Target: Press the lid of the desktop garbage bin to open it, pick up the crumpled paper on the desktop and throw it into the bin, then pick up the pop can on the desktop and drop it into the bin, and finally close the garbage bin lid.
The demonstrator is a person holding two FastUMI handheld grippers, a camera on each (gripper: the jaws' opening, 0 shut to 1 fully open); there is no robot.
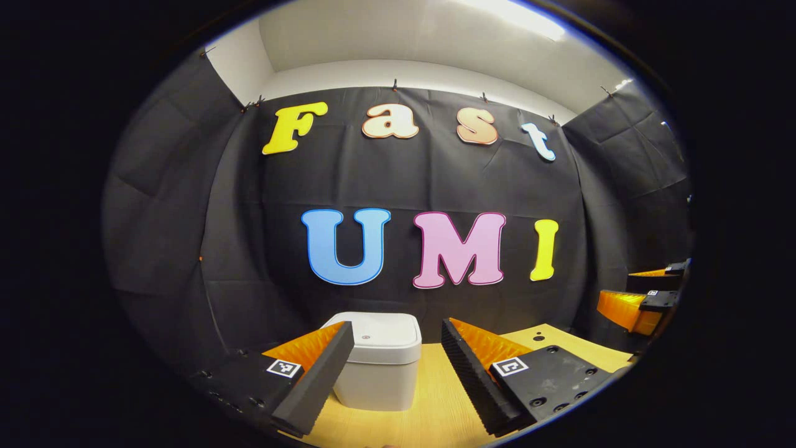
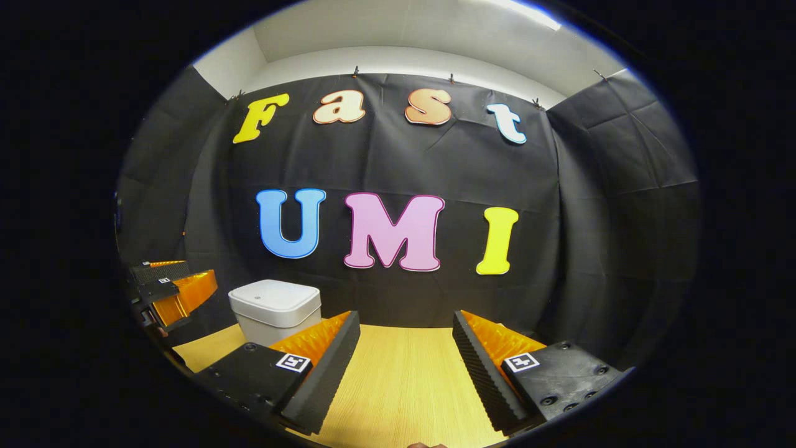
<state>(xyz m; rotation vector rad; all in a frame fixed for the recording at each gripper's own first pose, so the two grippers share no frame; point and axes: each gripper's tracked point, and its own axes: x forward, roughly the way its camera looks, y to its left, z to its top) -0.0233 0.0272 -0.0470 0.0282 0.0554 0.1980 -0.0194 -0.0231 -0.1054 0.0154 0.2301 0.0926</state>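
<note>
A small white garbage bin with its lid down stands on the wooden desk at the back, close to the wall. My left gripper is open in front of it, held above the desk, with the bin showing between and behind its left finger. In the right gripper view the same bin sits to the left, and my right gripper is open over bare desk with nothing between its fingers. The right gripper appears at the right edge of the left gripper view; the left gripper appears at the left edge of the right gripper view.
The wooden desktop runs back to the black cloth wall, which closes in the back and both sides. A small dark hole marks the desk surface right of the bin.
</note>
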